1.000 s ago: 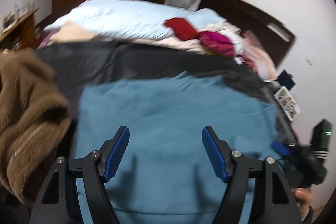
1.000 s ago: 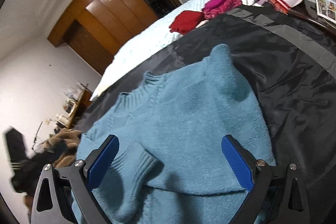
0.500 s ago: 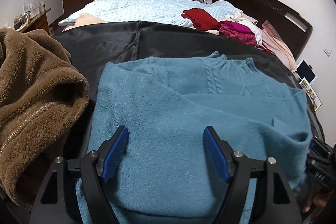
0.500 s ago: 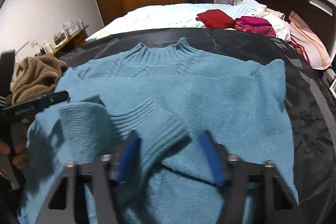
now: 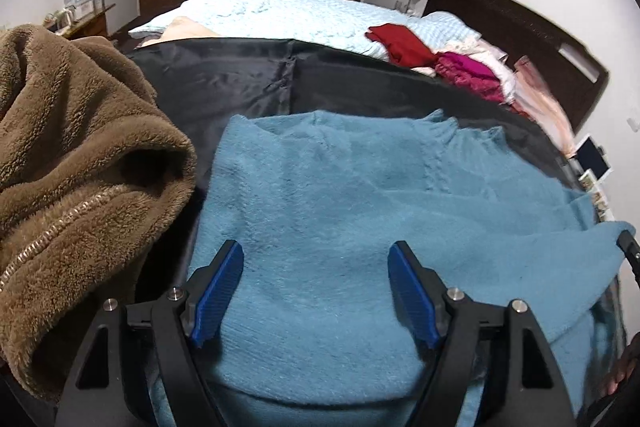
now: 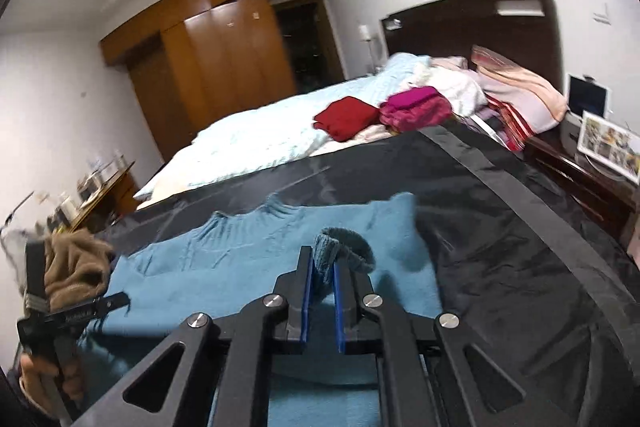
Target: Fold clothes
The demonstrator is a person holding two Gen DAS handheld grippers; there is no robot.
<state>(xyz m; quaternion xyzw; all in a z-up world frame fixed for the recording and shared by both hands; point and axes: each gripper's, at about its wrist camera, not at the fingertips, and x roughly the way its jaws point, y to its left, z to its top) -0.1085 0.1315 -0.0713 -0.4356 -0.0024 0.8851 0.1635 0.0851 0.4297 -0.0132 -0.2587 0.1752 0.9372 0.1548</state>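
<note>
Pinching a ribbed sleeve cuff [image 6: 343, 254] between its blue pads, the right gripper [image 6: 321, 285] is clamped on that end of the teal sweater [image 5: 360, 227], with the cuff bunched up just above the fingertips. The left gripper [image 5: 316, 291] hovers over the near part of the same sweater with its jaws spread wide and nothing between them. The sweater lies spread on a black sheet [image 5: 240, 83] (shiny, creased, with a seam down the middle), its collar pointing away toward the far side. Just beside the sweater on the left sits a brown fleece jacket [image 5: 76, 163] in a heap, its zipper showing. Beyond the black sheet, a pale blue bedspread [image 5: 280, 11] carries a folded red garment [image 6: 346, 117] and a magenta garment [image 6: 416, 107] side by side. Farther back stand the dark headboard [image 6: 472, 27] and a wooden wardrobe [image 6: 224, 59].
</note>
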